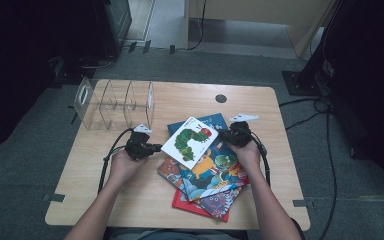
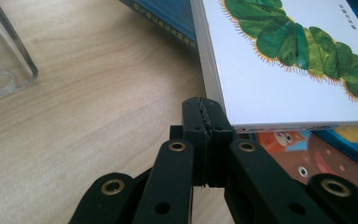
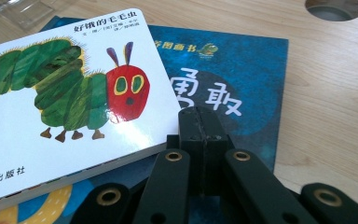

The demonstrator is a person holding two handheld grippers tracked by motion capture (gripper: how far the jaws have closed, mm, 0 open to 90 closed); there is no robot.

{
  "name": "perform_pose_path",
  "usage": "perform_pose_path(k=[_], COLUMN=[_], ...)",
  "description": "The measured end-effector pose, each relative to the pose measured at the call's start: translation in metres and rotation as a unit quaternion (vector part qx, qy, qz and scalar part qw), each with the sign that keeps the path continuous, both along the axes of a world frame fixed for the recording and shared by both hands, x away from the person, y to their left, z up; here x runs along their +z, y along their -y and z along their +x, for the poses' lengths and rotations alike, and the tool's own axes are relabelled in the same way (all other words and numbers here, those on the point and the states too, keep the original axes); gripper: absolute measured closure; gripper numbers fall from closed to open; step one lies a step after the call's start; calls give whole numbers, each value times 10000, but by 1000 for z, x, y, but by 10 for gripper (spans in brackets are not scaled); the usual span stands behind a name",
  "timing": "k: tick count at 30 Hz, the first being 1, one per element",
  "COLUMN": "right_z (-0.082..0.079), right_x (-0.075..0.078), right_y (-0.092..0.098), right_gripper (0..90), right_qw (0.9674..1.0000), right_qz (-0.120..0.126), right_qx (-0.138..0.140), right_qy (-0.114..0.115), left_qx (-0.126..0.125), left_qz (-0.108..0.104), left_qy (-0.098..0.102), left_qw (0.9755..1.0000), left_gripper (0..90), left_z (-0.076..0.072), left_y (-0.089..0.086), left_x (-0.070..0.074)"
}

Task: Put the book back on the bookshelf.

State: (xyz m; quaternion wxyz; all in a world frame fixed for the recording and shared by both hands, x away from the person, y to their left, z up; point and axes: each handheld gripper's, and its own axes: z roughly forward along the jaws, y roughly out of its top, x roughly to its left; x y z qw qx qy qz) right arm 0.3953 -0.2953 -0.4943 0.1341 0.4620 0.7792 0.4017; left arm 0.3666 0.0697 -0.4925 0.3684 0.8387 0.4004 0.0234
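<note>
Surface (image 1: 130,200): light wood, rounded corners, a round cable hole (image 1: 221,98) near the far edge. It stands on grey carpet; dark equipment and cables lie along the right, a pale wooden cabinet beyond.

Clear acrylic divider rack (image 1: 115,103): far left of the surface, upright, compartments bare.

Picture books: a fanned stack at centre. A blue book (image 3: 223,93) with Chinese characters lies at the far side, a cartoon-covered book (image 1: 215,172) in the middle, a red-edged one (image 1: 200,204) lowest and nearest me.

White caterpillar board book (image 1: 190,141): on top of the stack, lying at a slant, long axis running from near-left to far-right, the caterpillar's red head toward the far-right corner.

My left tongs (image 2: 206,116): jaws pressed together with nothing between them, tip touching the board book's near-left corner.

My right tongs (image 3: 204,123): jaws closed on nothing, over the blue book, just beside the board book's right edge.
</note>
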Motion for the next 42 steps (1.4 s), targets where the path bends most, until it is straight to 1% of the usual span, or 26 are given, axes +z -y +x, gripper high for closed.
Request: perform_pose_path(k=[4, 6, 9, 12, 13, 15, 16, 18, 20, 23, 26, 28, 29, 30, 32, 34, 35, 37, 38, 40, 41, 42], right_z=[-1, -1, -2, -3, -3, -2, -1, 0, 1, 1, -3, -8, -10, -12, -18, -23, -26, -31, -34, -38, -40, -42], right_x=[1, 1, 2, 2, 2, 2, 1, 1, 2, 1, 1, 1, 2, 2, 3, 2, 2, 1, 1, 1, 2, 2], right_y=[-2, -4, -6, -9, -9, -11, -12, -15, -18, -17, -16, -15, -15, -15, -14, -15, -15, -16, -17, -18, -19, -19], right_gripper=[900, 900, 900, 900, 900, 900, 900, 900, 900, 900, 900, 900, 900, 900, 900, 900, 900, 900, 900, 900, 900, 900], right_qw=[9999, 9998, 9996, 9994, 9994, 9993, 9992, 9990, 9989, 9989, 9988, 9987, 9986, 9985, 9986, 9985, 9984, 9985, 9986, 9986, 9986, 9986], right_qz=[-20, -24, -45, -71, -63, -7, -14, -8, -31, 51, 58, 27, -4, -13, 7, 24, 11, 1, 22, 49, 56, 35], right_qx=[145, 196, 265, 320, 335, 360, 389, 437, 456, 446, 480, 508, 519, 543, 532, 550, 554, 544, 531, 510, 503, 524], right_qy=[-27, -46, -65, -52, -49, -92, -72, -66, -65, -106, -101, -74, -80, -94, -35, -53, -73, -33, -41, -112, -130, -103], left_qx=[-20, -37, 56, 71, 35, 10, -14, 13, 67, 90, 103, 132, 134, 132, 81, 53, 71, 82, 51, 34, 0, -39], left_qz=[-46, 16, -4, -41, -18, -58, -65, -49, -17, 62, 20, -72, -85, -86, -83, -102, -151, -200, -222, -201, -230, -246], left_qy=[-95, -154, -352, -456, -456, -472, -453, -442, -439, -356, -275, -296, -295, -271, -245, -228, -225, -300, -344, -358, -401, -450], left_qw=[9999, 9999, 9994, 9989, 9990, 9989, 9990, 9990, 9990, 9993, 9996, 9994, 9994, 9995, 9996, 9997, 9996, 9993, 9991, 9992, 9989, 9987], left_gripper=[900, 900, 900, 900, 900, 900, 900, 889, 850, 799, 728, 671, 642, 624, 571, 516, 502, 457, 439, 404, 394, 384], left_z=[-10, -15, -20, -26, -28, -32, -34, -35, -34, -32, -27, -23, -21, -20, -17, -13, -12, -7, -5, -3, -2, 0], left_y=[-2, -2, -2, -1, -1, 0, 0, -1, -2, -5, -8, -9, -10, -10, -9, -7, -5, -3, -2, 2, 4, 5], left_x=[0, 1, 2, 3, 3, 5, 5, 5, 4, 6, 11, 13, 14, 15, 18, 20, 21, 22, 22, 21, 21, 20])
